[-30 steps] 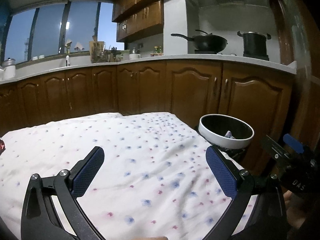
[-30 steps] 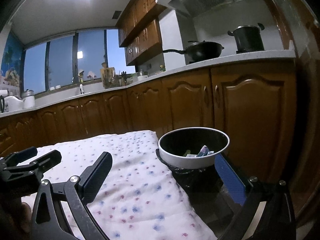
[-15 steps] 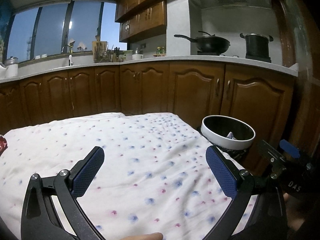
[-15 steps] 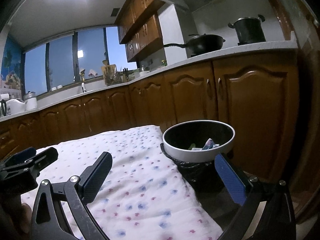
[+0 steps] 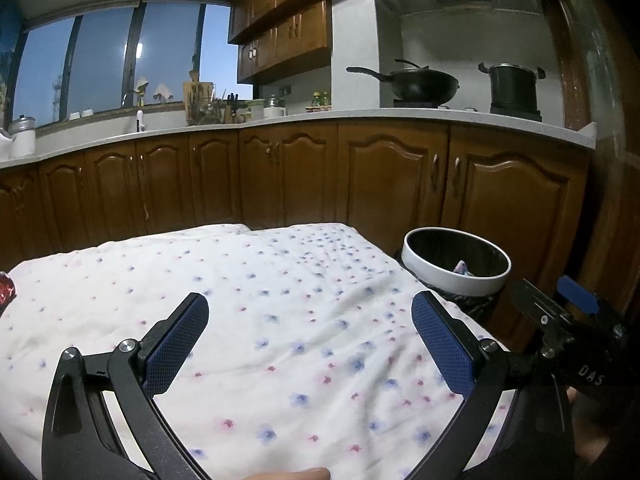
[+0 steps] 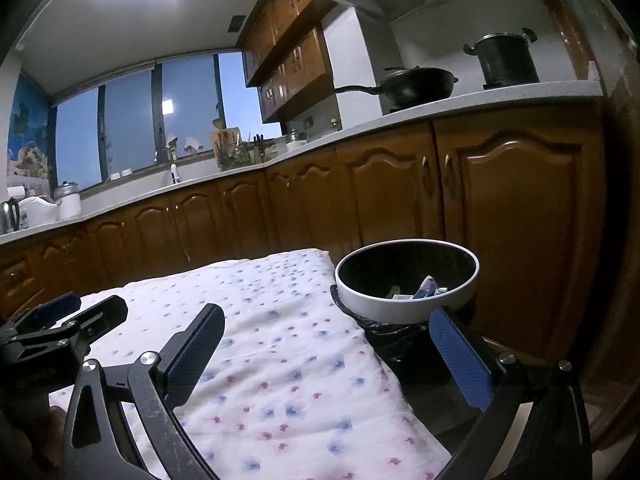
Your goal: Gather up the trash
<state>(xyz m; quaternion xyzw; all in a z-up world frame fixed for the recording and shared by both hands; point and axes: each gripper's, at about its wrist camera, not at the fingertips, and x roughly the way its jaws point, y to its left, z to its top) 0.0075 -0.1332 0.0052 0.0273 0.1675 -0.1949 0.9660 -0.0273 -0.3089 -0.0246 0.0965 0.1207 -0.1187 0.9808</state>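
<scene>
A round white-rimmed trash bin (image 5: 456,276) (image 6: 404,304) with a black liner stands off the table's right edge, and a few scraps of wrapper (image 6: 426,288) lie inside it. My left gripper (image 5: 310,326) hangs open over the flowered white tablecloth (image 5: 256,300) with nothing between its fingers. My right gripper (image 6: 326,344) is open too, empty, over the cloth's right edge just short of the bin. A small red thing (image 5: 6,288) shows at the cloth's far left edge, mostly cut off.
Brown kitchen cabinets (image 5: 360,176) run behind the table under a white counter (image 5: 440,118) that carries a wok (image 5: 420,84) and a pot (image 5: 512,86). The right gripper's body (image 5: 568,332) sits at the table's right side. A fingertip (image 5: 288,474) shows at the bottom edge.
Both grippers have tilted up and drawn back a little, still open and empty. The bin sits slightly higher in the right wrist view.
</scene>
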